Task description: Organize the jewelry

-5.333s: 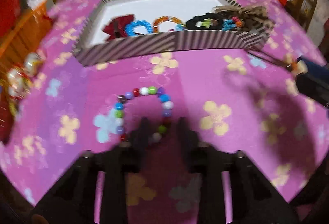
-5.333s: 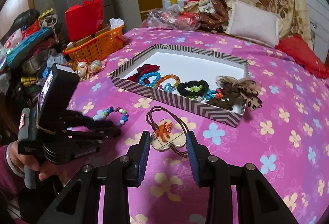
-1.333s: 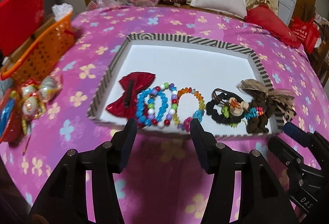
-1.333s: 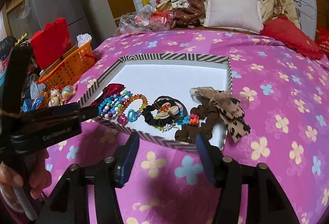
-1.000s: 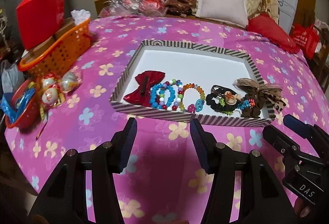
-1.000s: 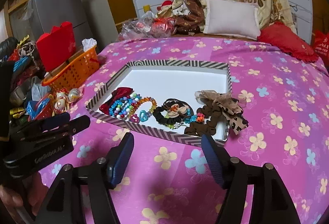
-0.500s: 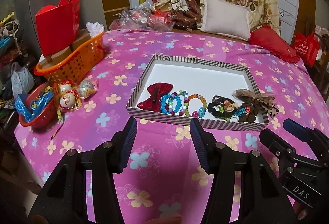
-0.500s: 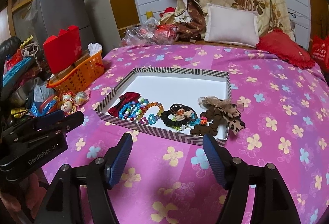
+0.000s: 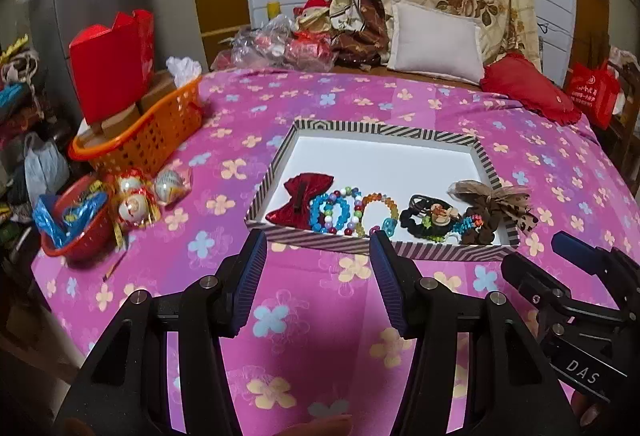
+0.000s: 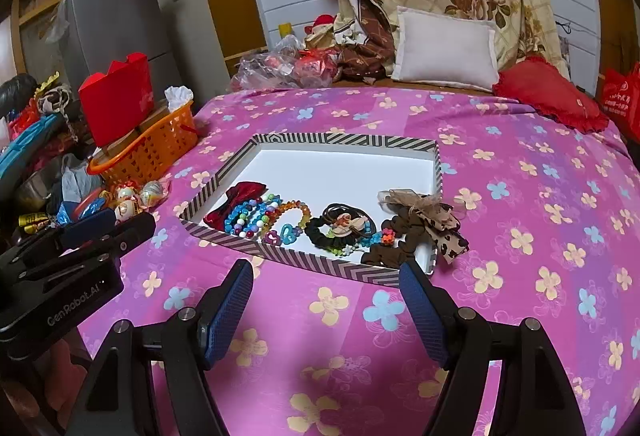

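While both grippers hang above a pink flowered bedspread (image 9: 400,103), neither one holds anything. From its own camera, the left gripper (image 9: 318,252) has its two blue-padded fingers (image 9: 250,278) spread wide apart, with only bedspread between them. The right gripper (image 10: 326,286) is spread wide too, its fingers framing bare cloth just short of the tray. Each gripper shows at the edge of the other's view: the left one at the far left of the right camera, the right one at the lower right of the left camera.

Just beyond both sets of fingertips lies a shallow white tray with a striped rim (image 10: 344,139). All the jewelry sits in a row along the tray's near edge. From left to right: a dark red bow (image 9: 302,197), a blue bead bracelet (image 9: 328,211) overlapping a multicoloured bead bracelet (image 9: 352,201), an orange bead bracelet (image 9: 382,203), a black scrunchie (image 10: 334,232) with a cartoon charm hair tie (image 10: 346,222) lying on top of it, and a brown leopard-print bow (image 10: 430,213) that drapes over the tray's right rim. The far half of the tray is plain white.

Left of the tray, at the bed's edge, stand an orange plastic basket (image 9: 160,131) with a red box (image 9: 112,63) in it, and a red bowl (image 9: 82,232) of foil-wrapped items. At the head of the bed lie a white pillow (image 10: 444,47) and a red cushion (image 10: 552,95).
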Tool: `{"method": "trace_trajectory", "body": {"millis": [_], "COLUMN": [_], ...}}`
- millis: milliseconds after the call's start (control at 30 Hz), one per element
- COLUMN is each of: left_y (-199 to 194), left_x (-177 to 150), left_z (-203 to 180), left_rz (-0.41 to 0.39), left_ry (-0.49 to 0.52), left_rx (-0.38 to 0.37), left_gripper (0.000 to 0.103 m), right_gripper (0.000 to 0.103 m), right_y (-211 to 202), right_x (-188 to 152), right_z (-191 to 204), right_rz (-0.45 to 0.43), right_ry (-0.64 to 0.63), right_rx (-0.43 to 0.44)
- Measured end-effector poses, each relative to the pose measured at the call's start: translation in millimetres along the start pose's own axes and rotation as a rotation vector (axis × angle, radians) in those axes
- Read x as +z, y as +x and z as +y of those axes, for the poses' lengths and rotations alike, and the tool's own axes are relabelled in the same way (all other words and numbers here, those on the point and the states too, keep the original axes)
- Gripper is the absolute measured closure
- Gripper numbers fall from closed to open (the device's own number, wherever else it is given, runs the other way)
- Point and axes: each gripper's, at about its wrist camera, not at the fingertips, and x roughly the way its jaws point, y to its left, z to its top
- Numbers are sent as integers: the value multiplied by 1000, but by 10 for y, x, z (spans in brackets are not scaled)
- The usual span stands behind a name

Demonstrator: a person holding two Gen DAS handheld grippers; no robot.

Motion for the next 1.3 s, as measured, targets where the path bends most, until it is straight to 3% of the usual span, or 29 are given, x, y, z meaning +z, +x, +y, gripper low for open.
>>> {"method": "trace_trajectory", "body": {"millis": [1300], "left_y": [96], "left_x": [14], "left_z": [33], "left_rz": [7], "left_ry": [-12], "left_rx": [19], "left_gripper": [50], "right_gripper": [30], "right_y": [74], "right_x": [-48], "right_z": [-51], "right_rz": [26], "right_ry": [11], "right_rx": [1]}}
